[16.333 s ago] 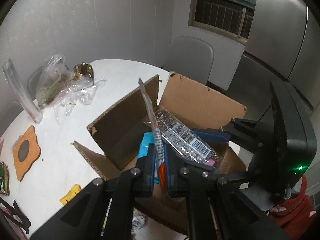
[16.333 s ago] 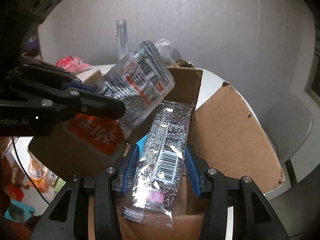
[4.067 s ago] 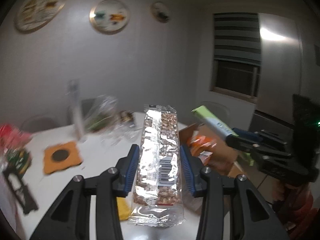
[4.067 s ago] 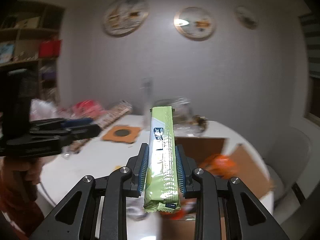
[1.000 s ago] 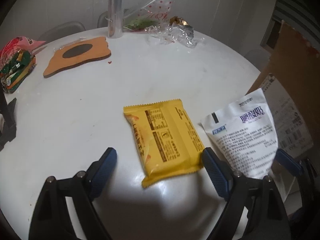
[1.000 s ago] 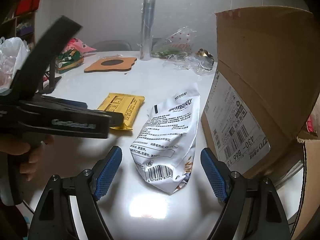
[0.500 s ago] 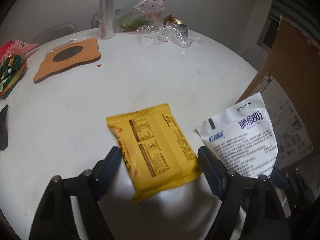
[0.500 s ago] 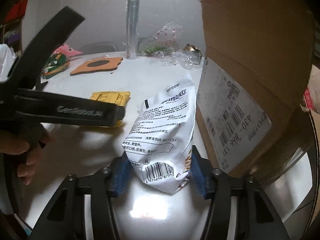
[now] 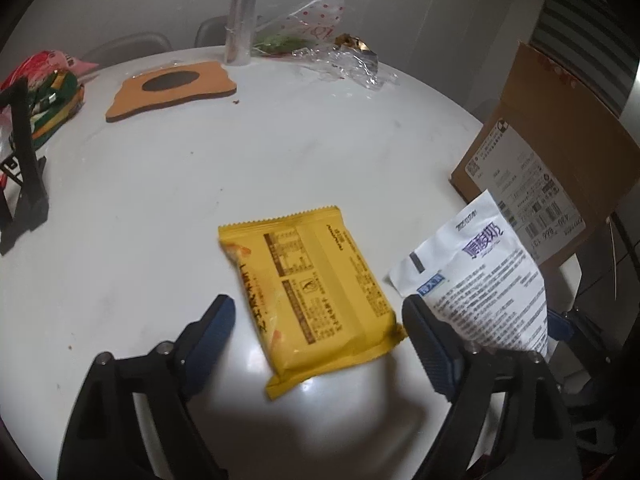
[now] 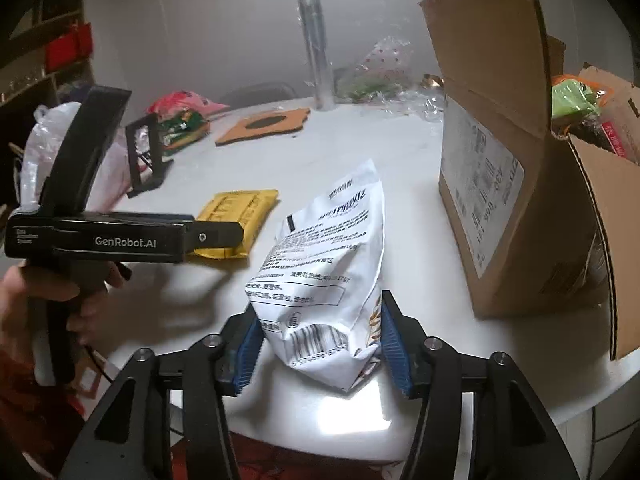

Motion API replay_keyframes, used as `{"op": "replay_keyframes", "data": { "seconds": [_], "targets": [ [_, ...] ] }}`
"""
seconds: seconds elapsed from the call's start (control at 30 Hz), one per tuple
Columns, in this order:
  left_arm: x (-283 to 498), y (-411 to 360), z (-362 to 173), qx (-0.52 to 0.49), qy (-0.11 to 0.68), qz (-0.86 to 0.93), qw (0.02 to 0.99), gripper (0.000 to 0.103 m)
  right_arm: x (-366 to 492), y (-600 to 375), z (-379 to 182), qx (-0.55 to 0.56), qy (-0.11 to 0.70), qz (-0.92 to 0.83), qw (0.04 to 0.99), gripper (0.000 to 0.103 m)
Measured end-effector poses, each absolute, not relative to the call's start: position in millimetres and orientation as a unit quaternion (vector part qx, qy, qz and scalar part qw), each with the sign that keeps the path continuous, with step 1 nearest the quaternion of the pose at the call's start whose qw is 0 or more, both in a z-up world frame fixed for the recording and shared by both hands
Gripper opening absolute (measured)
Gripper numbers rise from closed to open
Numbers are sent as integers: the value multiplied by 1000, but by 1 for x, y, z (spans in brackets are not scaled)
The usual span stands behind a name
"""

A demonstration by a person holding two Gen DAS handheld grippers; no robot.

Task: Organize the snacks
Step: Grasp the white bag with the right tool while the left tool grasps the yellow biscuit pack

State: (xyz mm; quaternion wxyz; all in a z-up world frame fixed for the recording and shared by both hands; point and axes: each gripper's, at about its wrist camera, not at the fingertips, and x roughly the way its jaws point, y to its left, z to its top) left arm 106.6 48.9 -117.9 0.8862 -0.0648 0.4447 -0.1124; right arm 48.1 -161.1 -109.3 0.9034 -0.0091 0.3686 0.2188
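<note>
A yellow snack packet (image 9: 312, 288) lies flat on the white round table (image 9: 280, 140). My left gripper (image 9: 318, 312) straddles its near end, jaws wide and opening, pads clear of it. That gripper (image 10: 224, 236) shows from the side in the right wrist view, over the packet (image 10: 236, 220). A white printed bag (image 10: 324, 272) stands tilted beside the open cardboard box (image 10: 500, 200). My right gripper (image 10: 320, 340) has both blue pads against the bag's crumpled bottom, though its jaws are easing open. The bag (image 9: 480, 280) also rises at the right of the left wrist view.
The box (image 9: 540, 160) holds several snacks and sits at the table's right edge. Farther back are an orange mat (image 9: 172, 88), a clear tube (image 9: 240, 12) and crinkled plastic wrap (image 9: 344, 60). A black stand (image 9: 24, 160) and snack bags (image 9: 52, 92) sit at the left. A person's hand (image 10: 24, 292) grips the left tool.
The right jaws have drawn in from wide apart onto the white bag's bottom, and the bag has tipped more upright. The left gripper has shifted a little, still around the yellow packet.
</note>
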Motion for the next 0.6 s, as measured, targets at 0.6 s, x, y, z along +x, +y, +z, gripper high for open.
{"op": "replay_keyframes", "data": {
  "seconds": [0.6],
  "targets": [
    [120,27,-122,-18,415,-73,907,66,74,-136,-118,-53,360,214,907,48]
  ]
}}
